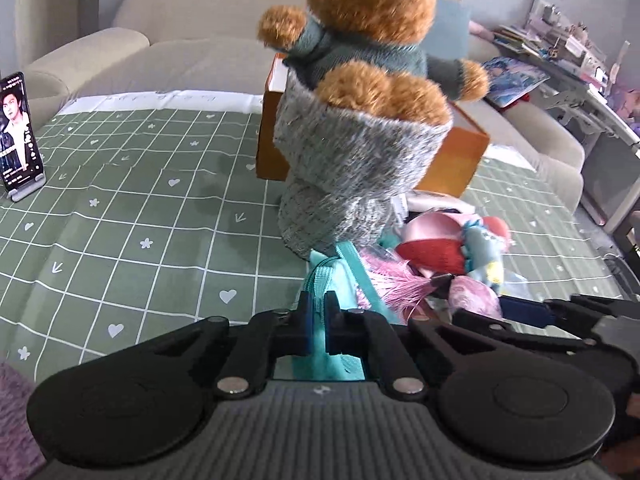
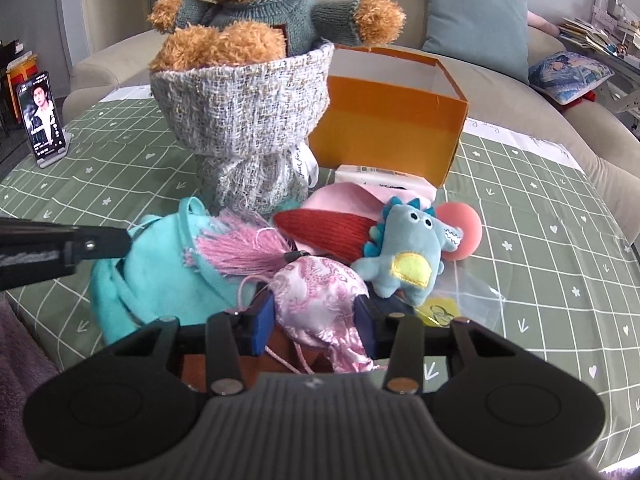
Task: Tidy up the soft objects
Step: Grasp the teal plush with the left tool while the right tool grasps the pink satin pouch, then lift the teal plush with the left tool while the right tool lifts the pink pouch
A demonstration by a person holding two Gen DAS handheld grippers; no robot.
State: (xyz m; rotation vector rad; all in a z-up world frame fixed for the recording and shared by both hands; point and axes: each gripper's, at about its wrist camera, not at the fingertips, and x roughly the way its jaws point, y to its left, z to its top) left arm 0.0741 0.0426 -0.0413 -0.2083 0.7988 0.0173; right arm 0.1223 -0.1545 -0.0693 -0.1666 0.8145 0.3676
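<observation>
A brown teddy bear (image 2: 240, 36) in a green sweater sits upright in a grey woven pouch (image 2: 244, 120); it also shows in the left wrist view (image 1: 368, 20). My left gripper (image 1: 316, 312) is shut on the strap of a turquoise cloth bag (image 2: 160, 272). My right gripper (image 2: 316, 320) has its jaws partly apart on either side of a pink satin pouch (image 2: 316, 292) with a pink tassel (image 2: 236, 252). A blue plush dinosaur (image 2: 404, 252), a red knit piece (image 2: 324, 232) and a pink round piece (image 2: 460, 232) lie in the pile.
An open orange box (image 2: 388, 132) stands behind the pile on the green checked tablecloth (image 2: 540, 240). A phone on a stand (image 2: 42, 120) is at far left. A beige sofa (image 2: 500, 92) with cushions lies beyond. A clear plastic bag (image 2: 468, 300) lies right of the pile.
</observation>
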